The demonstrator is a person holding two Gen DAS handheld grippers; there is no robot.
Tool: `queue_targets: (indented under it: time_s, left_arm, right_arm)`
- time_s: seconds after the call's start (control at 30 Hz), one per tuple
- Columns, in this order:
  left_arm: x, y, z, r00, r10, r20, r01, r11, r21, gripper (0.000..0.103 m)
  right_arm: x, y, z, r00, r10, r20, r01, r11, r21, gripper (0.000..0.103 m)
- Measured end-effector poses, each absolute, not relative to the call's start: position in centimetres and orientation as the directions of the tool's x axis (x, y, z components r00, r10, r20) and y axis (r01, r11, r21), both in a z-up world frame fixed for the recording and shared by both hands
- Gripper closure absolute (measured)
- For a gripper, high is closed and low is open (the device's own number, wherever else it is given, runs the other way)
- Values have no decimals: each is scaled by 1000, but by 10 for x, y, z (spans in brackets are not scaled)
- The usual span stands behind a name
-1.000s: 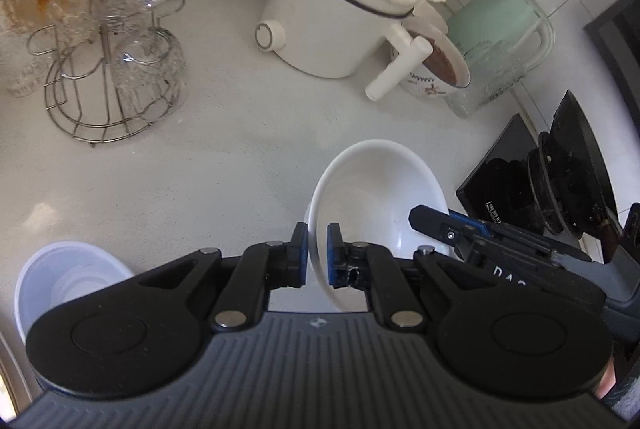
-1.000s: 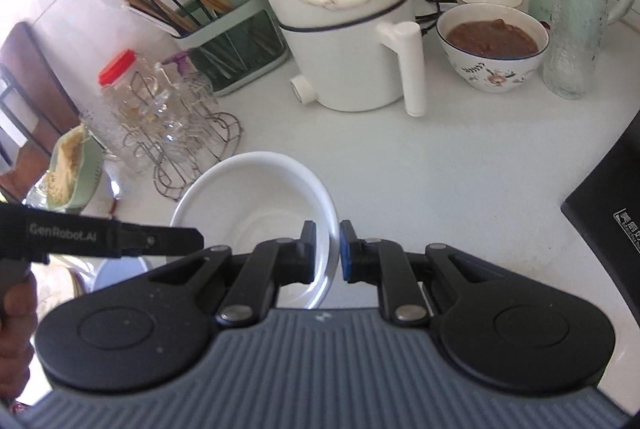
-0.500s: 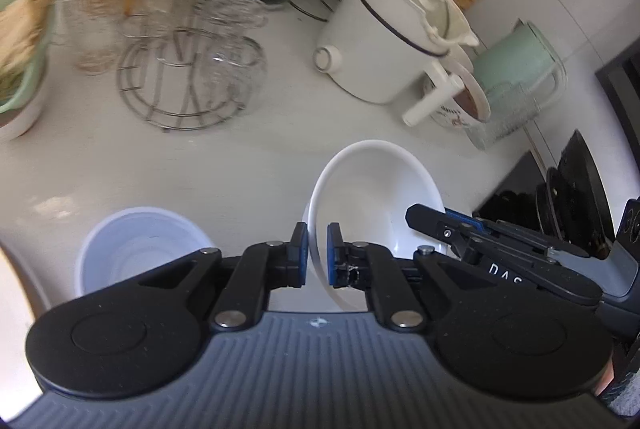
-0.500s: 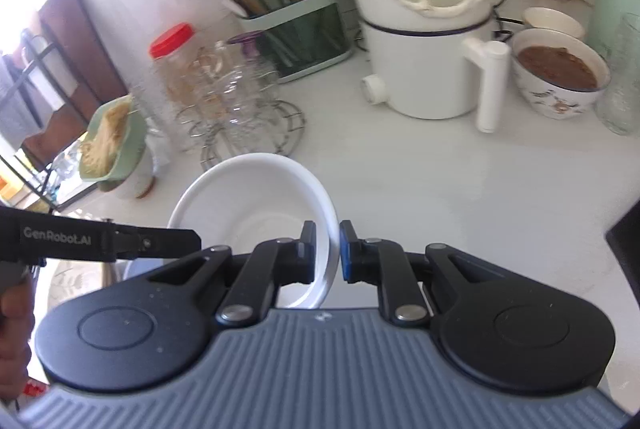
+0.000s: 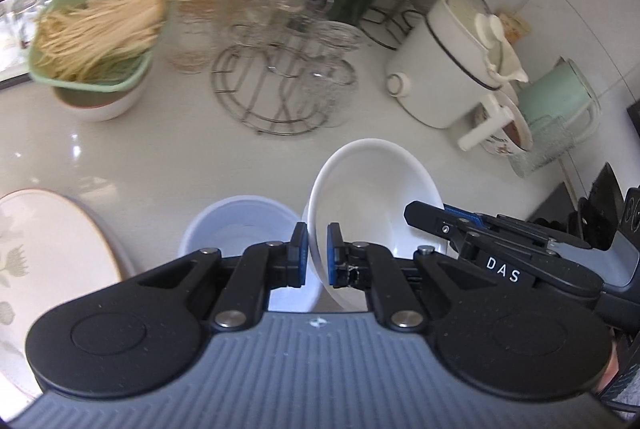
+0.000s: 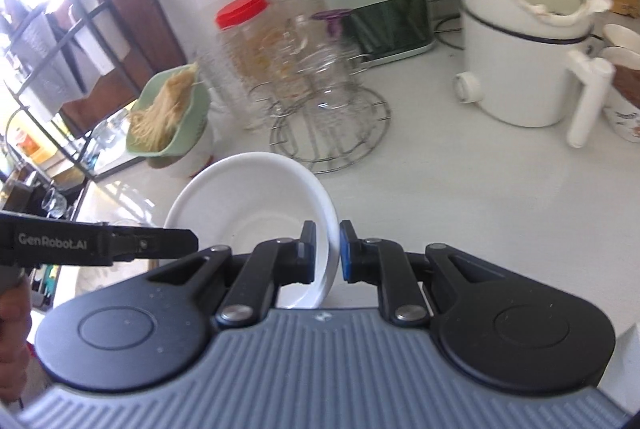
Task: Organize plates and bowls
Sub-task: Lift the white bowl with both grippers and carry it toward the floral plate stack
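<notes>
We are seeing a plain white bowl (image 5: pixel 372 197) hanging tilted above the counter, gripped at opposite rim edges. Below it, an empty pale bowl (image 5: pixel 240 225) is sitting upright beside a flower-patterned plate (image 5: pixel 44 269).

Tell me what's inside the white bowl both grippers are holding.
Nothing visible: the white bowl looks empty, its smooth inside bare in both views. The left gripper and right gripper each clamp its rim, and their fingers cover small patches of the inner wall.
</notes>
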State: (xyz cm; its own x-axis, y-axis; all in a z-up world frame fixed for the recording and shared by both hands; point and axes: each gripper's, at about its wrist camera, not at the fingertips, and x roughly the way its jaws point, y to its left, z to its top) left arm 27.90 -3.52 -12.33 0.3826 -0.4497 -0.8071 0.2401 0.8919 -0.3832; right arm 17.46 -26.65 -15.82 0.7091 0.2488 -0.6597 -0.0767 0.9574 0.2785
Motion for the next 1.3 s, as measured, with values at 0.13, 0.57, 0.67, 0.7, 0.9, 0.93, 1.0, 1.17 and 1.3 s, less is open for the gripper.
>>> queue_targets:
  time_s: [0.13, 0.57, 0.67, 0.7, 0.9, 0.93, 1.0, 1.17, 1.3]
  left_arm:
    - [277, -16, -129, 396, -423, -815, 191, 906, -377, 94]
    - [271, 13, -155, 401, -344, -849, 55, 934, -352, 94]
    - [268, 12, -160, 398, -321, -859, 40, 942, -334, 94]
    - [267, 12, -162, 396, -319, -861, 34, 942, -334, 94]
    - [265, 23, -166, 410, -306, -859, -40, 935, -352, 84]
    - [265, 26, -166, 415, -310, -855, -52, 931, -362, 76]
    - [264, 30, -164, 432, -306, -849, -60, 929, -366, 69]
    - [259, 36, -164, 446, -316, -837, -93, 914, -395, 65]
    - [253, 40, -166, 444, -327, -834, -127, 899, -420, 63]
  right_arm:
    - [186, -250, -163, 679, 286, -676, -117, 951, 285, 88]
    - [215, -209, -183, 548, 320, -773, -198, 947, 252, 88]
    - [218, -203, -190, 509, 314, -802, -206, 948, 241, 87]
    - [218, -203, -191, 496, 318, -808, -211, 947, 243, 87]
    - [221, -214, -187, 530, 335, -779, -182, 942, 281, 86]
    - [222, -217, -188, 529, 336, -780, -174, 942, 288, 86]
    - [225, -224, -190, 526, 339, -780, -143, 939, 312, 86]
    - [234, -245, -197, 510, 380, -772, -47, 908, 416, 75]
    - [240, -247, -204, 504, 387, -772, -21, 899, 437, 66]
